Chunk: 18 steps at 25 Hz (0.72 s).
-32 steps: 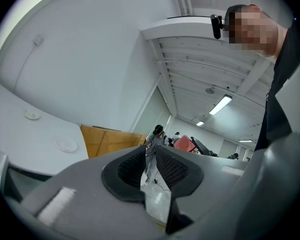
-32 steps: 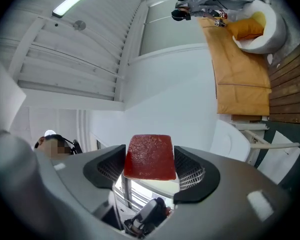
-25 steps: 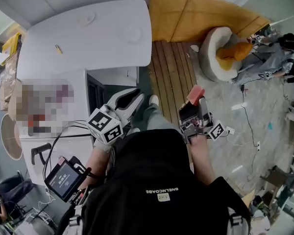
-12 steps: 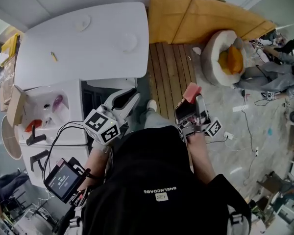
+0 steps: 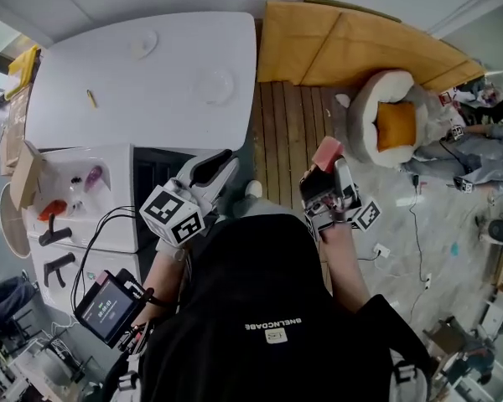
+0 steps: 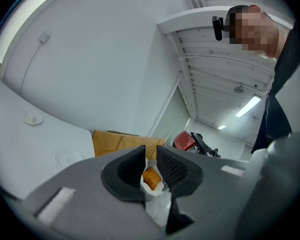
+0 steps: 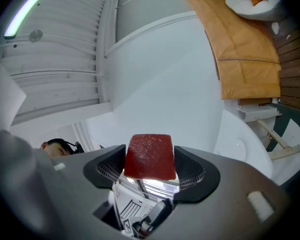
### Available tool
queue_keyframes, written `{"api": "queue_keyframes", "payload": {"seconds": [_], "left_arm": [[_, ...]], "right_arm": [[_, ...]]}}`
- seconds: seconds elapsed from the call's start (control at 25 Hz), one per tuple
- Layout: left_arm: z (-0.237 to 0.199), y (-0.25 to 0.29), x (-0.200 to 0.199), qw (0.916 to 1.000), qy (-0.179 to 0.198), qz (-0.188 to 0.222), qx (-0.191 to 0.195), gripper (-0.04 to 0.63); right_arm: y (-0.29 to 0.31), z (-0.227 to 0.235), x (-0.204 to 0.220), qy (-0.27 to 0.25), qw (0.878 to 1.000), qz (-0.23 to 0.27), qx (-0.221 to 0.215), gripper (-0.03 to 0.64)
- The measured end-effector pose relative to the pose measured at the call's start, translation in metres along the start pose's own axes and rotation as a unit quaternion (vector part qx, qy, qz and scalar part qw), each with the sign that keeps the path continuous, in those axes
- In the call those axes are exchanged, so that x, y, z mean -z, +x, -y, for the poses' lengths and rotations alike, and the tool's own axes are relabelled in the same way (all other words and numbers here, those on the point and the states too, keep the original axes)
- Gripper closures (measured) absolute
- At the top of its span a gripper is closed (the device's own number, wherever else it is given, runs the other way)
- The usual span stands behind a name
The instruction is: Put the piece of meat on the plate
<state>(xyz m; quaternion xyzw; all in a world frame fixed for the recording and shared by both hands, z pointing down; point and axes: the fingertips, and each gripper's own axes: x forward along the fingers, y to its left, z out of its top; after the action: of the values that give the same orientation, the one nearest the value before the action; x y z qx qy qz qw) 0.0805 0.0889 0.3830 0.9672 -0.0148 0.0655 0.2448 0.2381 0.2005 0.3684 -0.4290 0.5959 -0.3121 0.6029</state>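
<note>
The plate (image 5: 215, 85) lies on the tabletop (image 5: 142, 90) near its right edge, the plank floor (image 5: 289, 128) just right of it, the round cushion bed (image 5: 370, 111) farther right, and the piece of meat (image 5: 327, 150) sits between the right gripper's (image 5: 330, 164) jaws, right of the left gripper (image 5: 220, 162).

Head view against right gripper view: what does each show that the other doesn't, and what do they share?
Only the head view shows the left gripper and the handheld screen by the person's left arm. Only the right gripper view shows the ceiling light and both pads pressing the sides of the meat. Both show the right gripper holding the meat, the white table, a plate on it, the orange panel and the round bed.
</note>
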Motion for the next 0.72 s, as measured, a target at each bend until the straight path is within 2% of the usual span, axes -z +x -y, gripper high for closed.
{"api": "queue_keyframes", "payload": {"seconds": [0.24,0.52,0.72], "left_arm": [[-0.008,0.014,-0.007,0.9997,-0.003,0.016,-0.020,0.515],[-0.052,-0.009,-0.014,0.9974,-0.031,0.030,-0.057,0.514],[-0.064,-0.010,-0.024,0.9961,-0.028,0.039,-0.075,0.512]], "right_arm": [[0.028,0.022,-0.016,0.015,0.999,-0.038,0.009,0.311],[0.079,0.059,0.002,0.032,0.996,-0.073,0.035,0.311],[0.102,0.075,-0.003,0.054,0.994,-0.084,0.032,0.311]]}}
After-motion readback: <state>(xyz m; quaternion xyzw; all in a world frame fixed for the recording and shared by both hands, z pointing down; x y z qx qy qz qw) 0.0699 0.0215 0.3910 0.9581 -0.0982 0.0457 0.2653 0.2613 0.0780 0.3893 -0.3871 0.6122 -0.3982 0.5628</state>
